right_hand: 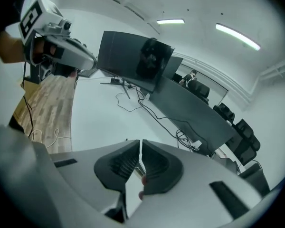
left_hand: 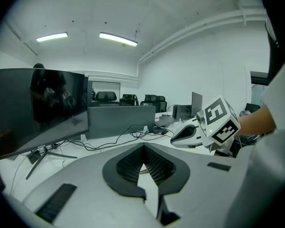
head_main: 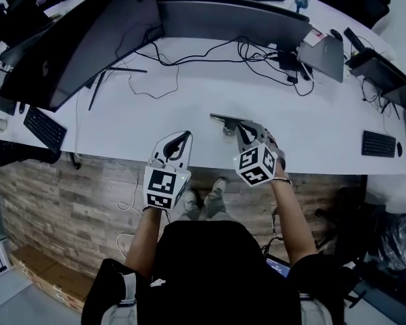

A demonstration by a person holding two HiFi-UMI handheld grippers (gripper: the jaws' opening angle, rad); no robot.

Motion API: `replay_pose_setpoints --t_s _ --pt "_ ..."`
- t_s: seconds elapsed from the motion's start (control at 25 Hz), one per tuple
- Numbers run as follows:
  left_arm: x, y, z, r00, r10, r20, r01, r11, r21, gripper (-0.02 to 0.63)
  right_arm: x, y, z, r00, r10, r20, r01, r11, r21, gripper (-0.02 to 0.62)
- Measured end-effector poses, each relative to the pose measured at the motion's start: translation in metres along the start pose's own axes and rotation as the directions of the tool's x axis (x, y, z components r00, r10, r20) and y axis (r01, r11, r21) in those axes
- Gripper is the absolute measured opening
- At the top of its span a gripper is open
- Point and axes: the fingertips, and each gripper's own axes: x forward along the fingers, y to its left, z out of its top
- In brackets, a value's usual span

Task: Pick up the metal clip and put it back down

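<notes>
Nearest the person, the left gripper (head_main: 178,141) sits at 7 o'clock from the right gripper (head_main: 247,131). Both hang over the near edge of the white desk top (head_main: 189,114). In its own view the left gripper (left_hand: 143,150) has its ribbed pads clenched tip to tip, with nothing between them. It plays no part here and is best kept where it is, clear of the drop spot.

The right gripper (right_hand: 140,148) is clamped on the thin metal clip (right_hand: 138,169). A sliver of bright metal is pinched between the pads, with a small reddish part below it. In the head view the clip looks to be the thin dark strip (head_main: 227,120) reaching out at 10 o'clock from the jaw tips. It seems to be lifted off the desk, though how high I cannot tell.

The pick-up therefore looks done, and setting the clip down is what remains. To do that well:

- Keep the squeeze steady, because the hold is narrow and near the pad tips, so the clip could pivot or slip.
- Bring it straight down onto the bare patch of desk beneath, with the strip held flat to the surface rather than nose-first.
- Let the jaws go only once the clip is resting on the desk.
- Draw back toward 6 o'clock so the pads do not drag it.

Farther off, at 12 o'clock, loose black cables (head_main: 189,61) trail below the dark monitors (head_main: 74,39). The clip should land short of them.
</notes>
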Motion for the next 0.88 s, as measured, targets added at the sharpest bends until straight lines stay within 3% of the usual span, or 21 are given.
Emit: replay_pose_setpoints --t_s 0.24,0.52,0.88 --pt "-0.007 -0.001 0.031 0.998 -0.002 0.059 0.001 1.000 0.027 0.012 -0.039 -0.023 0.028 0.991 -0.097 0.093 0.086 0.989 0.118 0.026" --pt "-0.023 0.002 0.060 0.994 0.010 0.111 -0.016 0.998 0.054 0.012 -0.082 -0.046 0.056 0.962 -0.184 0.203 0.123 0.952 0.282 0.025" --pt "-0.043 0.004 0.092 0.982 0.008 0.186 -0.026 0.995 0.095 0.012 -0.129 -0.056 0.081 0.919 -0.278 0.278 0.165 0.915 0.368 0.025"
